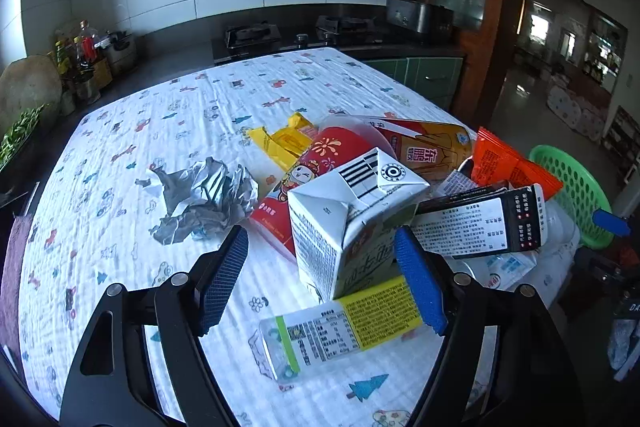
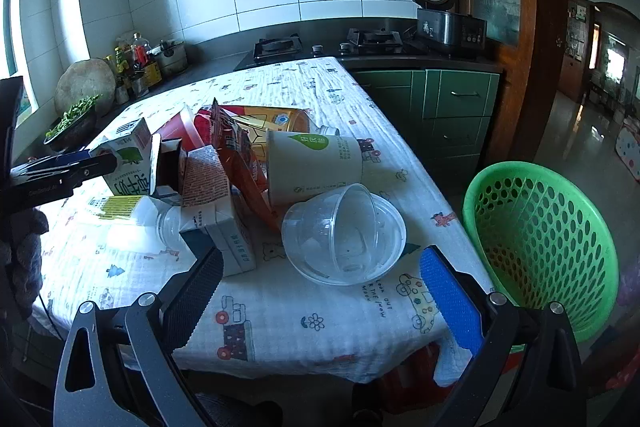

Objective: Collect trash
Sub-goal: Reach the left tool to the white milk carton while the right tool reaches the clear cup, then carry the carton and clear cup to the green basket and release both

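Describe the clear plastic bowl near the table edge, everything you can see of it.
The clear plastic bowl is thin, see-through and empty, with a rolled rim. It lies tipped on its side on the printed tablecloth, mouth facing the right wrist camera. A smaller clear cup-like piece seems nested inside it. Behind it, about touching, lies a white paper cup with a green leaf mark. It sits ahead of the open right gripper, untouched, left of the green basket.

Crumpled foil (image 1: 204, 201), clear glossy plastic bowl (image 2: 344, 235), perforated plastic basket (image 2: 544, 239)
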`<move>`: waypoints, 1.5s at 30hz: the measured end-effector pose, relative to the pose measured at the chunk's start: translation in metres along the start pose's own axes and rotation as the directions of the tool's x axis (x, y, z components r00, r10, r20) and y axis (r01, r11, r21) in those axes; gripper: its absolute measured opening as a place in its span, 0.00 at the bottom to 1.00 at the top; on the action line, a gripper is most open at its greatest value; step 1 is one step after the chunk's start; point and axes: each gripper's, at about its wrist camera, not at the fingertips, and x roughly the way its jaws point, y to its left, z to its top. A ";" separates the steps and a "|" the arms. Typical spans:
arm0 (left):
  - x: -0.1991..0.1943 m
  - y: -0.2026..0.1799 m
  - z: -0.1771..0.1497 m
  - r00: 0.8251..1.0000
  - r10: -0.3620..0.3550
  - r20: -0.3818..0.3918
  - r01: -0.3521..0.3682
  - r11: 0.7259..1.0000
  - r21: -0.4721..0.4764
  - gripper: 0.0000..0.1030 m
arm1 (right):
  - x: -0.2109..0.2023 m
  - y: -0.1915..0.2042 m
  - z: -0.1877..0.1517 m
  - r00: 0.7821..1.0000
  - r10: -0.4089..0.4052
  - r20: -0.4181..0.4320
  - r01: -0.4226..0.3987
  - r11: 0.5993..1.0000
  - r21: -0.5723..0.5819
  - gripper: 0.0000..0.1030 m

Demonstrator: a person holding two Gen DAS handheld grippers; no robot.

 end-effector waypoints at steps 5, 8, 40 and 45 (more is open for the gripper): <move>0.021 0.003 0.009 0.990 -0.131 -0.048 0.133 0.990 0.045 0.72 | 0.005 -0.002 0.001 1.000 0.001 -0.004 -0.001 1.000 -0.008 0.93; 0.030 0.005 0.010 0.980 -0.190 -0.061 0.193 0.980 0.053 0.72 | 0.009 -0.003 0.000 1.000 0.010 -0.009 -0.010 1.000 -0.007 0.85; -0.003 -0.003 0.025 0.978 -0.207 0.041 0.203 0.975 0.090 0.39 | 0.014 -0.004 0.016 0.992 0.120 0.034 -0.121 0.992 0.039 0.03; -0.027 -0.005 0.039 0.975 -0.204 0.091 0.198 0.978 0.063 0.38 | -0.006 -0.010 0.021 0.990 0.115 0.076 -0.118 0.992 0.041 0.03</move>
